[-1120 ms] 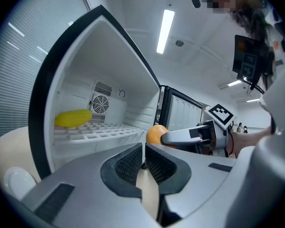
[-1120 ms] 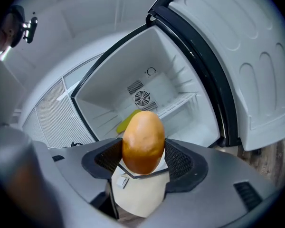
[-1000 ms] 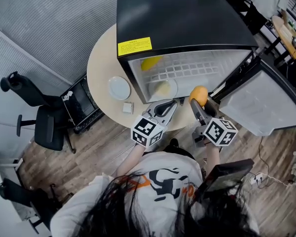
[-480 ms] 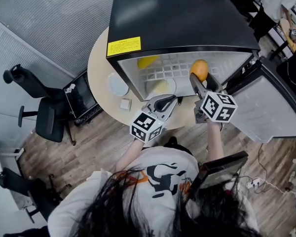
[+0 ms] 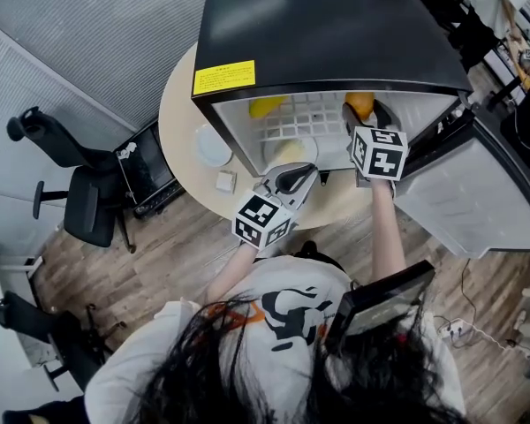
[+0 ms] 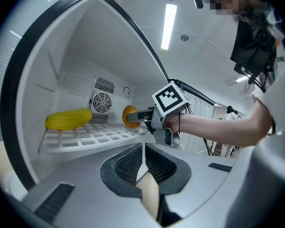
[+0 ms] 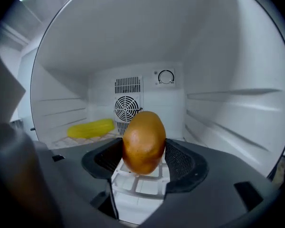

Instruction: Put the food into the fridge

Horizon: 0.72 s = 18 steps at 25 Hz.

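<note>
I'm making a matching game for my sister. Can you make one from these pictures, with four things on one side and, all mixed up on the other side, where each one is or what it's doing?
Things:
1. orange fruit
2. yellow corn
3. white plate
4. left tongs

Places or states:
A. shut, holding nothing
B. on the round table beside the fridge
C. gripped in the right tongs
D. lying on the fridge shelf

Pairs: 1-C, 2-D, 3-B, 4-A.
</note>
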Each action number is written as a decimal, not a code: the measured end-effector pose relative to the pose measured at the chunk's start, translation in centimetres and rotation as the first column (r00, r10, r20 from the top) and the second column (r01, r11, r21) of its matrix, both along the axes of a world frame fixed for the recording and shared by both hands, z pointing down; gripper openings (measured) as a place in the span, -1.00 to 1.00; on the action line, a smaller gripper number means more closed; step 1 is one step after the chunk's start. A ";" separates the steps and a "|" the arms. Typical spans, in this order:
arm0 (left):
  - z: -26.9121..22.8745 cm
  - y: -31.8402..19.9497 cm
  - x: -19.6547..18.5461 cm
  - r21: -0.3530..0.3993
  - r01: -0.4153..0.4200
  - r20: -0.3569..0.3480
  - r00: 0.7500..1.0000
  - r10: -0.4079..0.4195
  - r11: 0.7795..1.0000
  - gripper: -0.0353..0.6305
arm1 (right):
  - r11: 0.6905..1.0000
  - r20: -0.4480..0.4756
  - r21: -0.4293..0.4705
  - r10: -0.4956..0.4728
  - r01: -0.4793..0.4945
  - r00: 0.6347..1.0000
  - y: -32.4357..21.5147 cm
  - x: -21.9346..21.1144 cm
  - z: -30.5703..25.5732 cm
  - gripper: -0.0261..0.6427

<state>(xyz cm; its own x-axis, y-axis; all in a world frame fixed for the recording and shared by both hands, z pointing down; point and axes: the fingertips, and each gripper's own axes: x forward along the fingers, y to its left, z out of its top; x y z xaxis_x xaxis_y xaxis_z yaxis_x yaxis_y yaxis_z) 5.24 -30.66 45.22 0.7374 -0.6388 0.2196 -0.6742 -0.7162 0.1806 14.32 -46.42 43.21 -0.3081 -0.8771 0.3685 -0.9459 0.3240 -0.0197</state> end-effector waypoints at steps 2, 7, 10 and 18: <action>0.1 0.1 -0.2 -0.003 0.000 0.002 1.000 0.000 1.000 -0.85 | 1.000 -0.043 0.002 0.010 -0.010 0.999 -0.6 0.2 0.5 -0.06; 0.4 0.4 -1.1 -0.011 0.007 0.005 1.000 -0.007 1.000 -0.85 | 0.999 -0.030 0.005 0.041 -0.041 0.999 -1.3 0.6 1.0 -0.06; 0.5 0.4 -1.7 -0.014 0.015 0.007 1.000 -0.015 1.000 -0.85 | 0.999 -0.025 0.000 0.046 -0.046 0.999 -1.3 0.5 1.1 -0.05; 0.8 1.0 -2.4 -0.024 0.009 0.004 1.000 -0.009 1.000 -0.85 | 0.999 0.030 -0.009 0.049 -0.049 0.998 0.4 0.0 1.0 -0.05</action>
